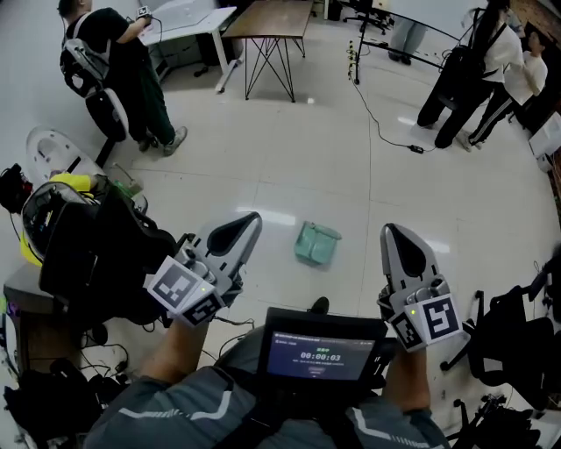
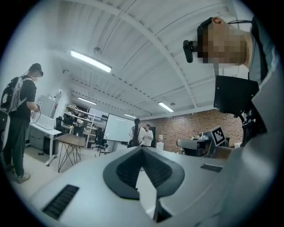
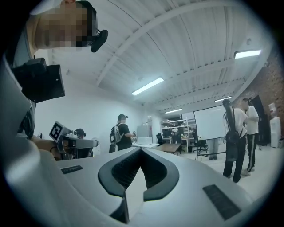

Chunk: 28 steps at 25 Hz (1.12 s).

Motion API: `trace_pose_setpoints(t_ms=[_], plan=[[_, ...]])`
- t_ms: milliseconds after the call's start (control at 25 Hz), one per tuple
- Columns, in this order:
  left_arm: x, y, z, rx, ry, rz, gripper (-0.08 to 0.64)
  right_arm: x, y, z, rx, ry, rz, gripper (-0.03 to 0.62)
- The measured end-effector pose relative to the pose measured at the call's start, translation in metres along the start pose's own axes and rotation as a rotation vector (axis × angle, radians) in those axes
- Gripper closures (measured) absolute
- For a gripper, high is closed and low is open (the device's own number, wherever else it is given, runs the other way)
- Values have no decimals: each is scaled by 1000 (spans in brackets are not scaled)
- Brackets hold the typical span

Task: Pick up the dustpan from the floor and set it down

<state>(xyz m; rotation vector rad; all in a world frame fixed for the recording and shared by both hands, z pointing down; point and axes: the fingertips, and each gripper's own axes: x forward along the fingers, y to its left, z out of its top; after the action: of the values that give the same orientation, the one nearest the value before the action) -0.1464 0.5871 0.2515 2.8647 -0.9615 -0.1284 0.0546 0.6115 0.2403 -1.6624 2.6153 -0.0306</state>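
A teal dustpan (image 1: 316, 243) lies on the pale tiled floor, seen only in the head view, between and a little beyond my two grippers. My left gripper (image 1: 254, 217) is held level to the dustpan's left, its jaws meeting at the tips with nothing between them. My right gripper (image 1: 388, 230) hangs to the dustpan's right, also shut and empty. Neither touches the dustpan. In the left gripper view the left gripper (image 2: 142, 150) points across the room at head height, and so does the right gripper (image 3: 141, 150) in its own view.
A screen (image 1: 320, 355) hangs at my chest. A black chair with bags and a helmet (image 1: 83, 241) crowds the left; dark gear (image 1: 517, 338) sits at the right. A cable (image 1: 381, 123) runs over the floor. A wooden table (image 1: 267, 22) and people (image 1: 131, 70) stand farther off.
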Motion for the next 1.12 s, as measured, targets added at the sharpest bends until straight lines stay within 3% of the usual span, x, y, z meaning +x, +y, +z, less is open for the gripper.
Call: trace_pose_setpoints(t_ms=[240, 440, 1120], plan=[[76, 23, 11, 17, 7, 62, 540, 46, -65, 1, 24, 24, 118, 577], [113, 36, 18, 19, 19, 60, 540, 74, -93, 5, 37, 15, 135, 577], [125, 116, 33, -17, 3, -38, 540, 153, -65, 22, -18, 2, 68, 575]])
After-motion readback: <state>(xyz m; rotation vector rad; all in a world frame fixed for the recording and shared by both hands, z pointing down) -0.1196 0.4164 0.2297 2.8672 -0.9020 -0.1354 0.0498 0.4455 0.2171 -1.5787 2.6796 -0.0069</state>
